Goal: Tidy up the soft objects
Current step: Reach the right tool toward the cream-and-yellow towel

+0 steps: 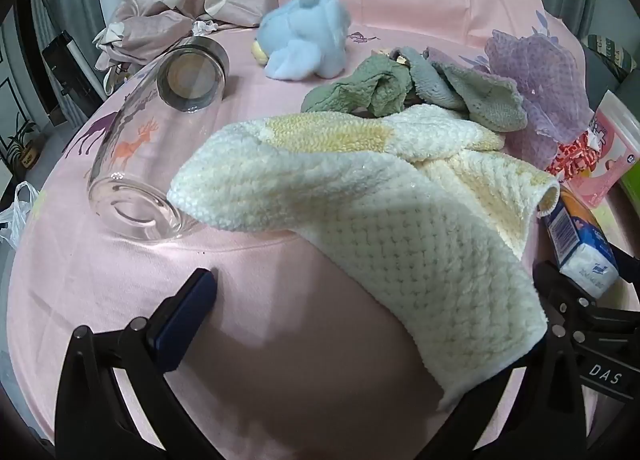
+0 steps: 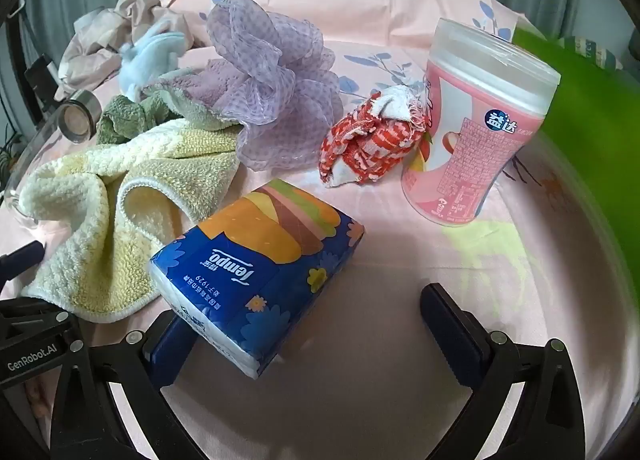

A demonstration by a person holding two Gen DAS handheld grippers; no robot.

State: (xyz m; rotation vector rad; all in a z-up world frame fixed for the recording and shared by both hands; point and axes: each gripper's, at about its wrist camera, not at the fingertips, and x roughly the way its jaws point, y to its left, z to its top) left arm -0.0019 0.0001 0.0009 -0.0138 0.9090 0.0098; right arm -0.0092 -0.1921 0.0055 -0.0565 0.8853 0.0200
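Left wrist view: the left claw (image 1: 360,324) is spread wide, holding nothing, over the pink tabletop (image 1: 280,340). The cream towel (image 1: 360,200) drapes over its right finger; a glass bottle (image 1: 152,156) lies just left of the towel, a blue plush (image 1: 304,44) beyond it.

Right wrist view: the right claw (image 2: 316,324) is released; the tissue pack (image 2: 264,256) leans against its left finger, the cream towel (image 2: 120,212) left of the pack, a purple bath pouf (image 2: 276,92) behind.
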